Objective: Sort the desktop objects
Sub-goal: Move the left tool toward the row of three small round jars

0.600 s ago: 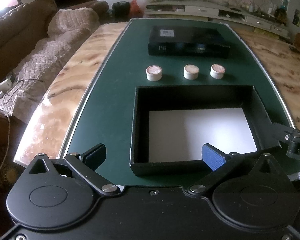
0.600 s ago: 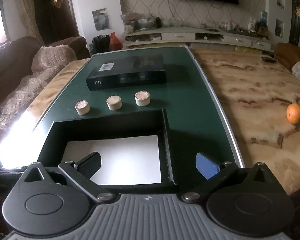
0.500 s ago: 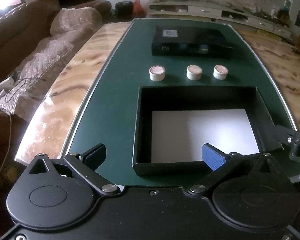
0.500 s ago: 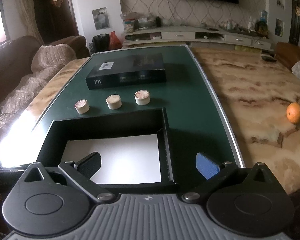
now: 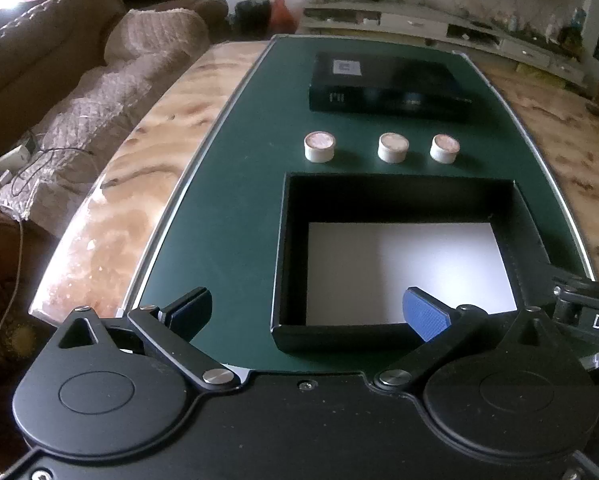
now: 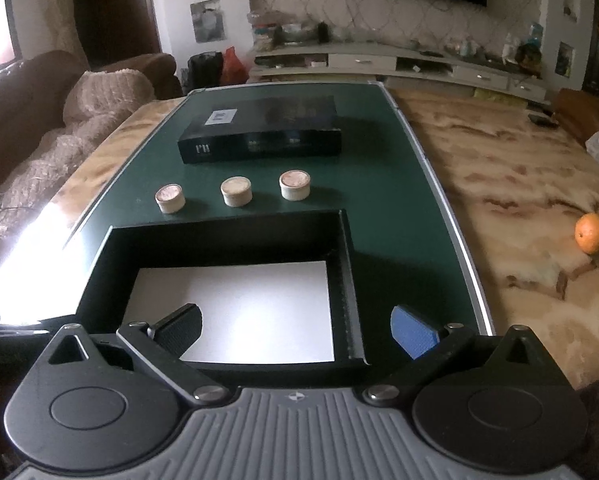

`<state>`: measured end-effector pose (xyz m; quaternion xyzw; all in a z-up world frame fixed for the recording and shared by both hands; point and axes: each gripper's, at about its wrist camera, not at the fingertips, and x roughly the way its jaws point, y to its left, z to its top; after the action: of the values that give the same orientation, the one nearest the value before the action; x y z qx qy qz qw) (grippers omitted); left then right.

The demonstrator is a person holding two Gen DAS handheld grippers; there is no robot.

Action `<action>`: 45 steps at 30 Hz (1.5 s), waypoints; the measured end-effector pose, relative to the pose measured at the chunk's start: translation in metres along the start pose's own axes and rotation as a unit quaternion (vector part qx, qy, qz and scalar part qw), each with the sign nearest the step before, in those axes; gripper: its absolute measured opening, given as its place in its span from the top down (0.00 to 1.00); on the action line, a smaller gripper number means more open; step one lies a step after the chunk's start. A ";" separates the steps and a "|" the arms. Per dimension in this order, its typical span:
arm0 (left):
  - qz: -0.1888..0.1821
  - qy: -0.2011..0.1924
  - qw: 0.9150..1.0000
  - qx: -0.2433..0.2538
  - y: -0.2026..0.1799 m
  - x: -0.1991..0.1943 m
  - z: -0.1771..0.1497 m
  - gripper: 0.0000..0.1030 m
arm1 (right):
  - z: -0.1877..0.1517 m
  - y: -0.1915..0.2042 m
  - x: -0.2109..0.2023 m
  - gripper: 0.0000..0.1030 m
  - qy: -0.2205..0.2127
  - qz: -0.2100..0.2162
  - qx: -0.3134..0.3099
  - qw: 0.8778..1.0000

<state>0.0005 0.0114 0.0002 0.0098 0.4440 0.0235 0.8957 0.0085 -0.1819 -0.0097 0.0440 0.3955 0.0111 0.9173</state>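
Across the middle of the left view, three tubs (image 5: 319, 146) (image 5: 393, 147) (image 5: 444, 148) sit in a row above the open box (image 5: 287, 264). Both grippers (image 5: 307, 310) (image 6: 295, 330) hang wide, holding nothing. Any grab should come straight down, squeezing one tub's sides.

Marble table (image 6: 499, 184) bears a green mat (image 6: 383, 208) and an orange (image 6: 590, 233).

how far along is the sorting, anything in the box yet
Nothing looks sorted yet: the open box shows only its bare white floor. Nothing is in hand; left gripper and right gripper are open and empty. All three small round tins remain outside, between it and the black case.
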 end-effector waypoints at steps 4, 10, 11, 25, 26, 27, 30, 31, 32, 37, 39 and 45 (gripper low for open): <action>0.001 -0.001 1.000 0.000 0.000 0.001 -0.001 0.00 | 0.003 0.006 -0.002 0.00 0.002 0.005 -0.001 1.000; 0.013 0.001 1.000 -0.007 0.001 0.005 0.000 0.00 | 0.007 0.013 0.000 0.00 0.003 0.012 -0.002 1.000; 0.013 0.001 1.000 -0.008 0.002 0.004 0.001 0.00 | 0.008 0.015 0.000 0.00 0.003 0.013 -0.003 1.000; 0.016 0.003 1.000 -0.009 0.010 0.002 0.003 0.00 | 0.010 0.020 0.006 0.00 0.011 0.015 -0.006 1.000; 0.014 0.005 1.000 -0.008 0.009 0.003 0.004 0.00 | 0.010 0.019 0.006 0.00 0.013 0.016 -0.005 1.000; 0.011 0.008 1.000 -0.003 0.007 0.004 0.006 0.00 | 0.011 0.017 0.005 0.00 0.014 0.017 -0.004 1.000; 0.012 -0.004 1.000 0.010 0.002 0.000 0.015 0.00 | 0.013 0.011 0.003 0.00 0.019 0.019 -0.001 1.000; 0.010 -0.012 1.000 0.012 0.000 -0.003 0.017 0.00 | 0.014 0.009 0.002 0.00 0.021 0.020 0.000 1.000; 0.006 -0.017 1.000 0.013 -0.001 -0.006 0.018 0.00 | 0.015 0.007 0.002 0.00 0.023 0.021 0.001 1.000; -0.007 -0.010 1.000 0.011 -0.003 -0.008 0.017 0.00 | 0.019 0.000 0.000 0.00 0.031 0.025 0.005 0.999; -0.010 -0.003 1.000 0.008 0.000 -0.005 0.017 0.00 | 0.020 0.002 0.001 0.00 0.035 0.030 0.006 0.999; 0.000 0.002 1.000 0.020 -0.002 -0.006 0.016 0.00 | 0.020 0.008 0.000 0.00 0.035 0.018 -0.007 0.999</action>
<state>0.0098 0.0094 0.0148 0.0273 0.4460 0.0146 0.8945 0.0237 -0.1752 0.0048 0.0447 0.4265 0.0321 0.9028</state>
